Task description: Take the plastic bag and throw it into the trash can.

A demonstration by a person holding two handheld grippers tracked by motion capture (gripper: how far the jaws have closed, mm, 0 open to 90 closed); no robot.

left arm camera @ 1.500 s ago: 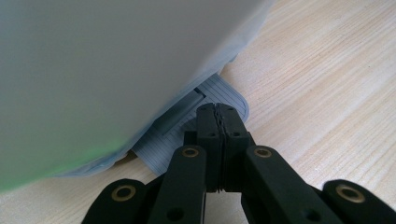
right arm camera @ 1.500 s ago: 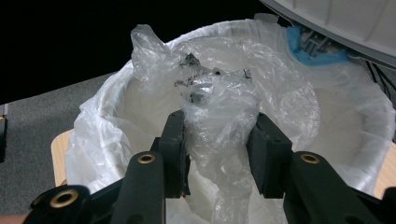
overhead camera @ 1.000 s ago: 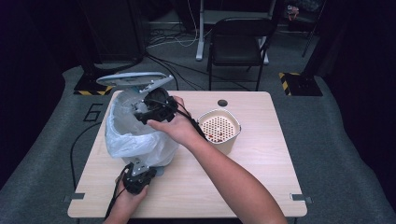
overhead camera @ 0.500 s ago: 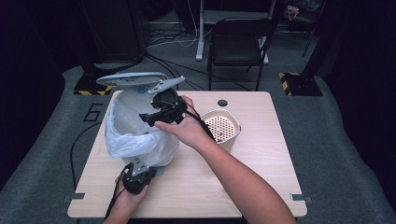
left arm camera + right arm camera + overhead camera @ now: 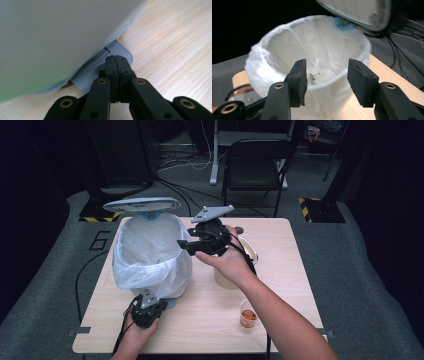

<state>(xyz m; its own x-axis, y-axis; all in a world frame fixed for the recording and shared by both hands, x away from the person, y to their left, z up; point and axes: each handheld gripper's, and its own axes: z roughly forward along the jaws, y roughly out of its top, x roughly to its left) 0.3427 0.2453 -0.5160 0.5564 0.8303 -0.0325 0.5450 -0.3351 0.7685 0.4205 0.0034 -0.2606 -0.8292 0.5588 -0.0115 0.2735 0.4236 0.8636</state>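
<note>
A pedal bin [image 5: 150,257] lined with a white bag [image 5: 287,50] stands on the left of the wooden table [image 5: 290,270], its grey lid [image 5: 141,204] raised. My left gripper [image 5: 149,301] is shut, and its tips [image 5: 117,60] rest on the bin's grey ribbed pedal [image 5: 96,68]. My right gripper [image 5: 184,240] hangs in the air just right of the bin's rim, pointing at it. In the right gripper view its jaws [image 5: 327,75] stand apart with nothing between them, and they have just been closing a little. Dark bits lie at the bottom of the bag.
A beige perforated basket [image 5: 250,252] sits behind my right hand, mostly covered by it. A small clear cup with orange contents [image 5: 248,315] stands near the table's front right. A black chair [image 5: 255,160] and cables lie on the floor beyond the table.
My right gripper has drawn back to the right, from over the bin's mouth to beside its rim, and now covers the basket. The left gripper stays on the pedal.
</note>
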